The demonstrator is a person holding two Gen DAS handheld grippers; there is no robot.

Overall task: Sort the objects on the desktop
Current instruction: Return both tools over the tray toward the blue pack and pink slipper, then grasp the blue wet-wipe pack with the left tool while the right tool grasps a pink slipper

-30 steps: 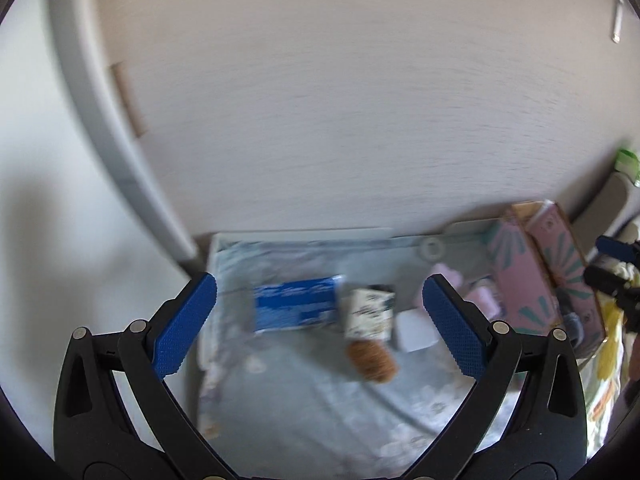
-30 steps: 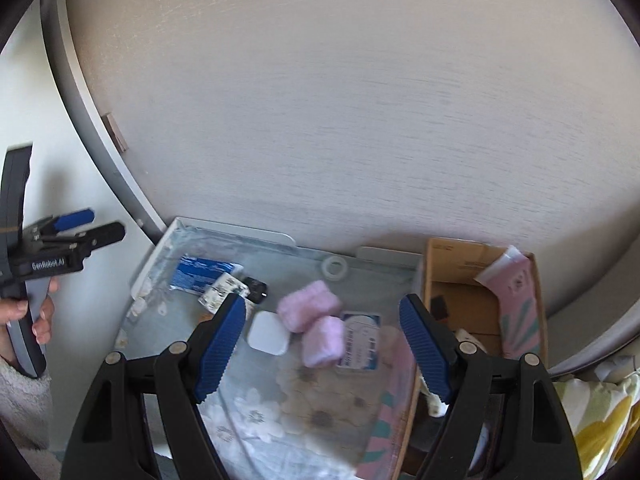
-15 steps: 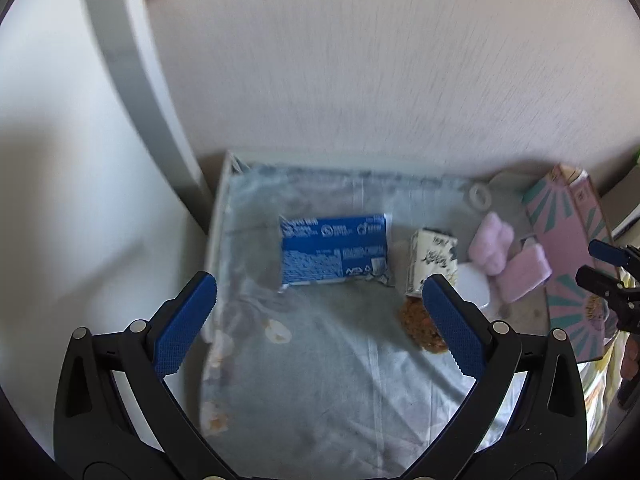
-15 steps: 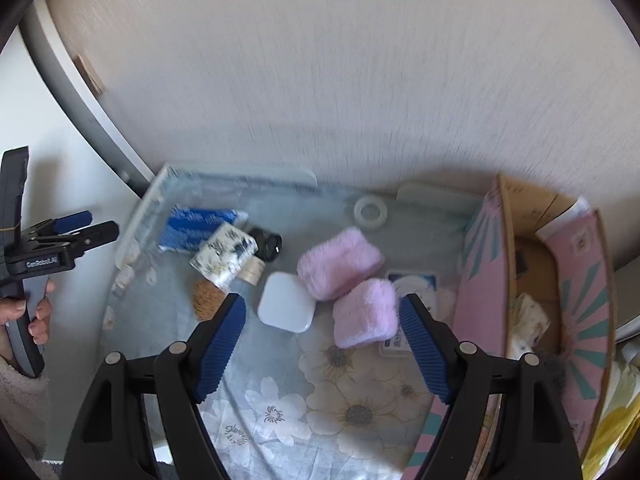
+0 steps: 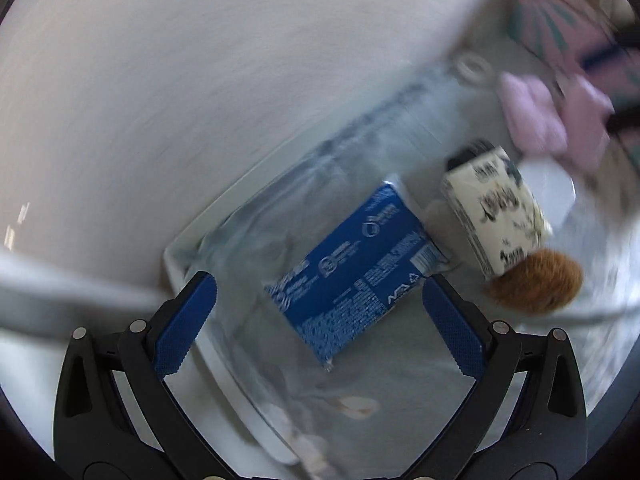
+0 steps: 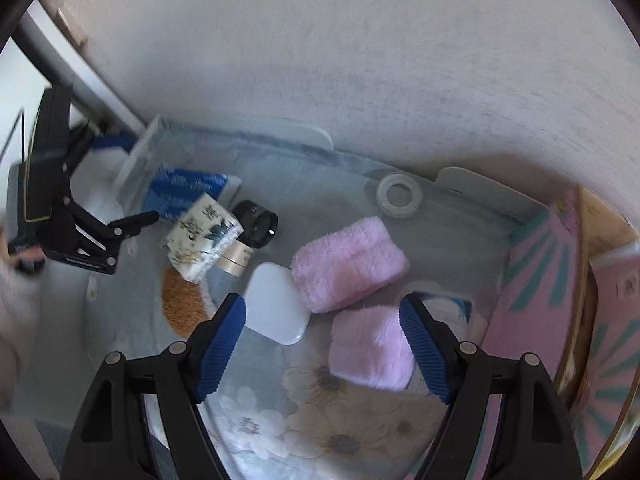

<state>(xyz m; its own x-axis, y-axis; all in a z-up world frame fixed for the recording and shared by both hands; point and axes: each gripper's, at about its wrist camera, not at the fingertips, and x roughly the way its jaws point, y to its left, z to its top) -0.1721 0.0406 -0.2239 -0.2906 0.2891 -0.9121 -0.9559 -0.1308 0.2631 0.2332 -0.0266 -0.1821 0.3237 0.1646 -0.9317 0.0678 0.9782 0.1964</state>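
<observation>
Blue-padded jaws of the left gripper (image 5: 320, 320) stand wide apart and hold nothing; the blue packet (image 5: 354, 270) lies between and just beyond their tips, touching neither as far as the blurred view lets me judge. The right gripper (image 6: 322, 338) is spread wide too, empty, with the white case (image 6: 276, 302) just beside its left pad and the nearer of two pink cloths (image 6: 370, 346) between its tips. Taking the white case as the mark: the second pink cloth (image 6: 348, 262) touches its right side, one printed box (image 6: 202, 236) lies to its upper left over one brown brush (image 6: 182, 304), one dark lens (image 6: 258, 222) sits just above it, and one clear tape ring (image 6: 398, 194) lies farther back. One pink carton (image 6: 560, 280) stands well to the right; its contents are hidden.
</observation>
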